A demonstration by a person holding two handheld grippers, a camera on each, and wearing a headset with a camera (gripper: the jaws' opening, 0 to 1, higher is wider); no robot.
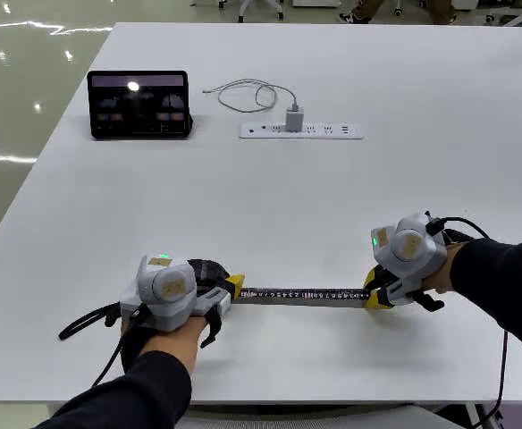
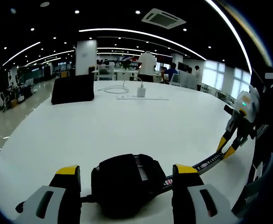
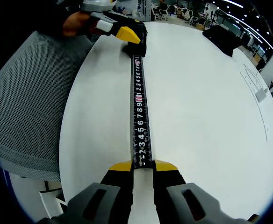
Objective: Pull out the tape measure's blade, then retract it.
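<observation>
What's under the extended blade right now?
Under the blade lies bare white table. Its tip is hidden between the right gripper's closed jaws; its root is covered by the black case in the left gripper.

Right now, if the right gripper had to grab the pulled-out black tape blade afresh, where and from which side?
Take the black tape blade at its free tip, where the white numbering starts, coming end-on from the side away from the black tape measure case. It lies flat and straight on the white table, so that likely keeps the pull in line. The right gripper is shut there.
</observation>
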